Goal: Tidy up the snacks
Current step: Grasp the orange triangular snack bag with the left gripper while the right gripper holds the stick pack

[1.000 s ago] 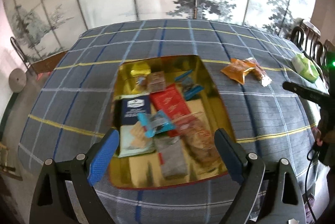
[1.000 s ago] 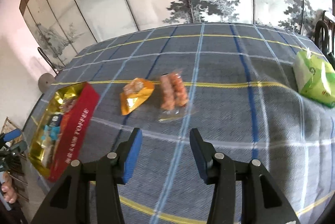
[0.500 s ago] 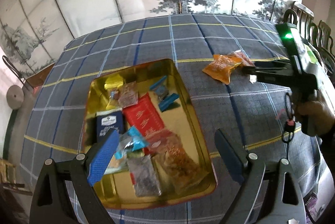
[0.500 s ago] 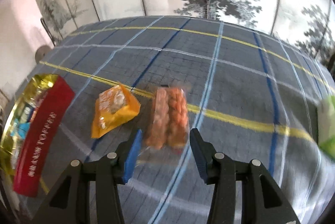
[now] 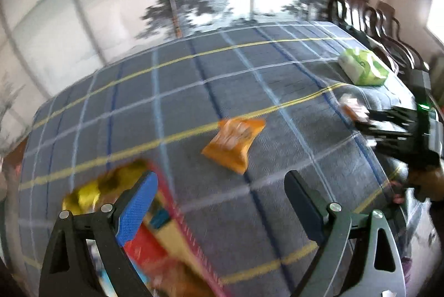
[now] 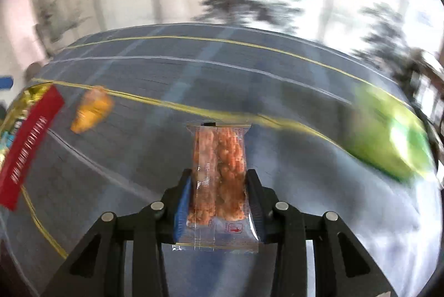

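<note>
- Your right gripper (image 6: 219, 202) has just been closing, and the clear packet of orange-brown snacks (image 6: 220, 172) now sits pinched between its two pads, lifted off the plaid tablecloth (image 6: 277, 91). The hold is on the lower half of the packet, so the top half stands free above the pads.
- The wrapper is thin, slick film over crumbly pieces; judge the squeeze by the film, and do not press harder than needed to stop it sliding, or you will likely crush the contents.
- Carry it toward the gold tin with the red side (image 6: 25, 136), which lies at the left edge of the right wrist view, well apart from the packet. Both views are smeared, so slow down before you reach the rim.
- Pass over the orange pouch (image 6: 93, 111), which lies on the cloth between you and the tin, without brushing it.
- Your left gripper (image 5: 222, 202) is spread wide and holds nothing; it hangs over the near corner of the tin (image 5: 83, 194), pointing at the same orange pouch (image 5: 234, 143). Keep the two tools from meeting over the tin.
- The green pack (image 5: 363, 66) at the far right of the cloth is untouched and can wait.
- Lower the packet well inside the tin before you let the pads part.
</note>
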A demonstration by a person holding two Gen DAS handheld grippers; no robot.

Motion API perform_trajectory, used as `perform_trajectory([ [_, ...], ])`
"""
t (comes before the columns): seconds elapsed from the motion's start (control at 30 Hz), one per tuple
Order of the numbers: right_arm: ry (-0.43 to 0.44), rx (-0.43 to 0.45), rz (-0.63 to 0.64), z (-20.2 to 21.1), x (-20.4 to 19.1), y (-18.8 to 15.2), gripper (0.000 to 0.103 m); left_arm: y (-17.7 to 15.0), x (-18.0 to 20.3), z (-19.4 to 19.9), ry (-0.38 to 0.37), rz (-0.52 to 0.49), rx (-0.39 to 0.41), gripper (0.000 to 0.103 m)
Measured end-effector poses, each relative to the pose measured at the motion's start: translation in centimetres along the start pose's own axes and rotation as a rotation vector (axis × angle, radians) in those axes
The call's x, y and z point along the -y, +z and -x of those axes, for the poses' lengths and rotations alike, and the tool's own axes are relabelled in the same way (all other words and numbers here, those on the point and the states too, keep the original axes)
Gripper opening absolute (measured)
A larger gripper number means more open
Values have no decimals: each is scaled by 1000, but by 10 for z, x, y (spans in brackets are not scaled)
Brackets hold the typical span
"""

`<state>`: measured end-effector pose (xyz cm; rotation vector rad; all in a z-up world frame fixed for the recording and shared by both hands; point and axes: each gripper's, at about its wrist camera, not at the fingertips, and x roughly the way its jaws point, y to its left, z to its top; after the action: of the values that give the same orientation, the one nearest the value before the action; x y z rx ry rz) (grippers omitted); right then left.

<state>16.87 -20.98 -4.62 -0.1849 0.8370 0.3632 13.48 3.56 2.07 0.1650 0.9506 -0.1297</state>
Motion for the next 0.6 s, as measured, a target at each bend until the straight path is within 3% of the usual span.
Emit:
perform_trajectory([
  [0.13, -113, 16, -114, 29, 62, -40, 38, 22, 6, -35, -49, -48, -48, 90],
  [0.23, -151, 6, -192, 32, 95, -60, 38, 32, 11, -64, -36, -91, -98, 91],
  [0.53, -117, 19, -301, 27, 119, -73, 39, 44, 9, -127, 6, -135, -239, 91],
  [0.57, -115, 19, -299, 27, 118, -74, 39, 43, 7, -131, -13, -127, -251, 88],
  [0.6, -113, 20, -300, 28, 119, -74, 39, 42, 5, -136, -43, -109, -271, 72],
])
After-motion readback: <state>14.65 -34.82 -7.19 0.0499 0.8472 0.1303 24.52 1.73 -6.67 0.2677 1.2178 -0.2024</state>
